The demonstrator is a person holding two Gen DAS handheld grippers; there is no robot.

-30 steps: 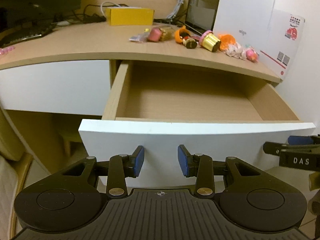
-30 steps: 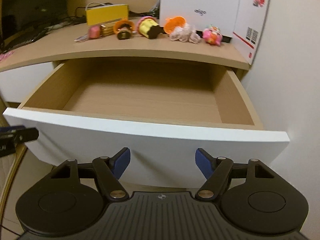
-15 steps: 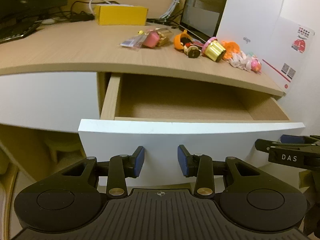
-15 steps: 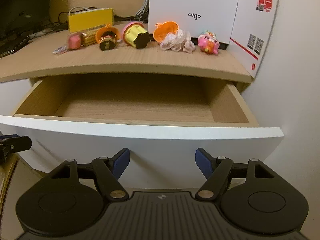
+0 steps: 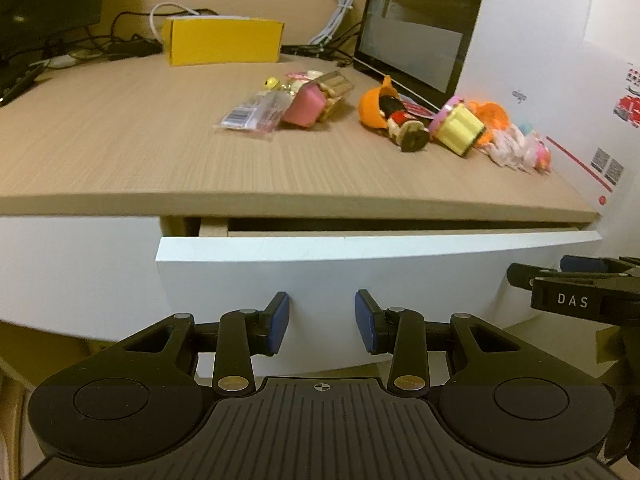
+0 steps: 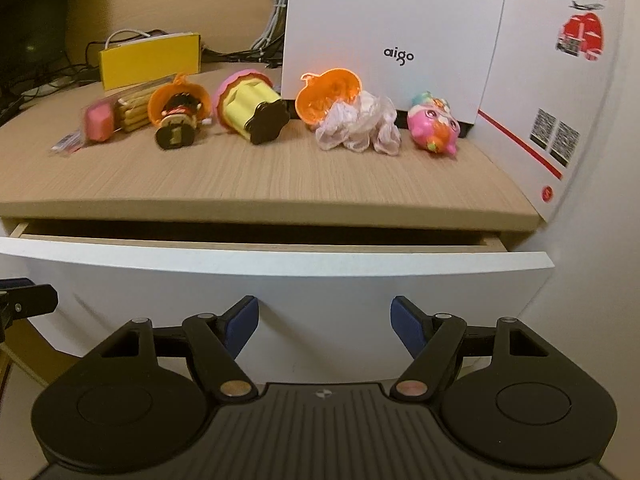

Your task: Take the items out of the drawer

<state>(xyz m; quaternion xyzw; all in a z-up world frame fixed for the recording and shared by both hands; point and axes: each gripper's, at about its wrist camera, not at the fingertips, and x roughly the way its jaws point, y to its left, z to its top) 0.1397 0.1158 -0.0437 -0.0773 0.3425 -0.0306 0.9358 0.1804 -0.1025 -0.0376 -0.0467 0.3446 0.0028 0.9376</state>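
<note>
Since the earlier frames the drawer (image 6: 276,258) has slid most of the way in, so only a narrow dark slit shows under the table (image 6: 240,184) edge and its inside is hidden. Both tongs sit low before the white drawer front: the left tongs (image 5: 322,322) gape moderately with nothing between the blue pads, and the right tongs (image 6: 324,326) gape wider, also holding nothing. Up on the table the items lie in a row: pink block (image 6: 98,122), doll in an orange shell (image 6: 178,114), yellow cupcake toy (image 6: 250,108), orange pumpkin shell (image 6: 326,94), crumpled wrapper (image 6: 360,126) and pink figure (image 6: 434,126).
</note>
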